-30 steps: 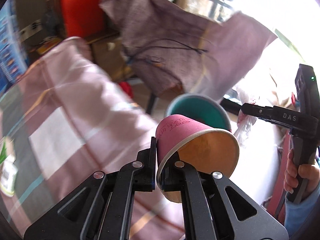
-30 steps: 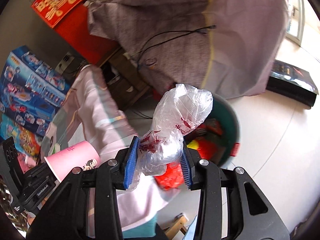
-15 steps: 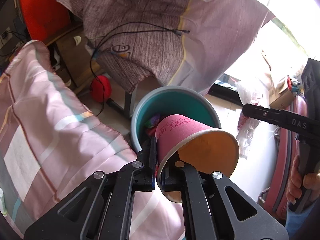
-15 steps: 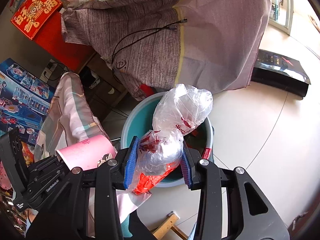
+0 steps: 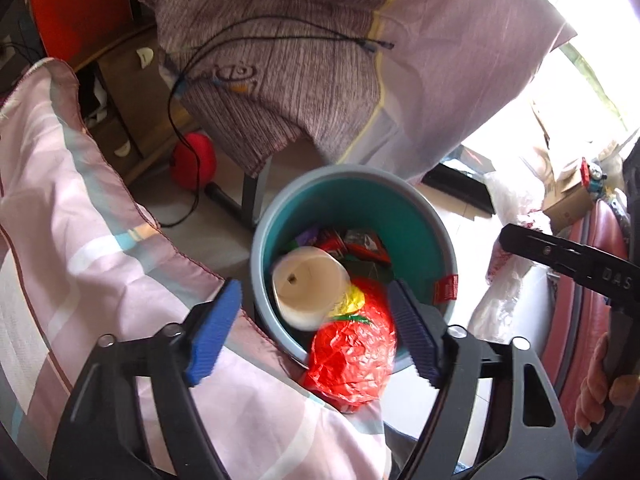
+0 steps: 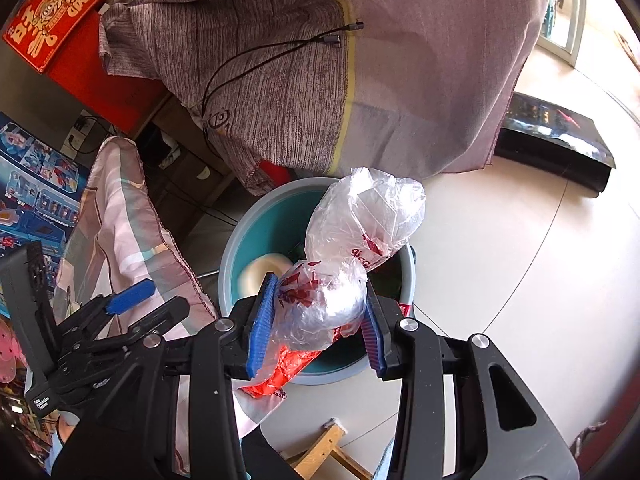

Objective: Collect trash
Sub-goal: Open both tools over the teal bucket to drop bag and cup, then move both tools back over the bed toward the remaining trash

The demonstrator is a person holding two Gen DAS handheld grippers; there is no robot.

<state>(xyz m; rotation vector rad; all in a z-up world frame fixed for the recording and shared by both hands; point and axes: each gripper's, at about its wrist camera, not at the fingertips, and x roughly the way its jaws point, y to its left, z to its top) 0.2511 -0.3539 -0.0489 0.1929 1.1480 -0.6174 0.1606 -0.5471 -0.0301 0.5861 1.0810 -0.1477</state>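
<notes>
Over the teal bin, one load dropped, one load held.

From the left wrist, the left gripper [image 5: 312, 332] has just been opening, jaws wide with nothing between; the paper cup [image 5: 308, 286] lies inside the bin [image 5: 424, 236], a red bag [image 5: 352, 356] at its 5 o'clock rim. From the right wrist, the right gripper [image 6: 316, 320] clamps a clear plastic bag [image 6: 352, 248] above the bin [image 6: 236, 252]; the left gripper [image 6: 132, 300] sits at 9 o'clock.

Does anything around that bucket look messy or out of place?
Yes: a red plastic bag hangs over the near rim of the teal bucket, half in and half out, resting on the pink cloth beside it.
</notes>
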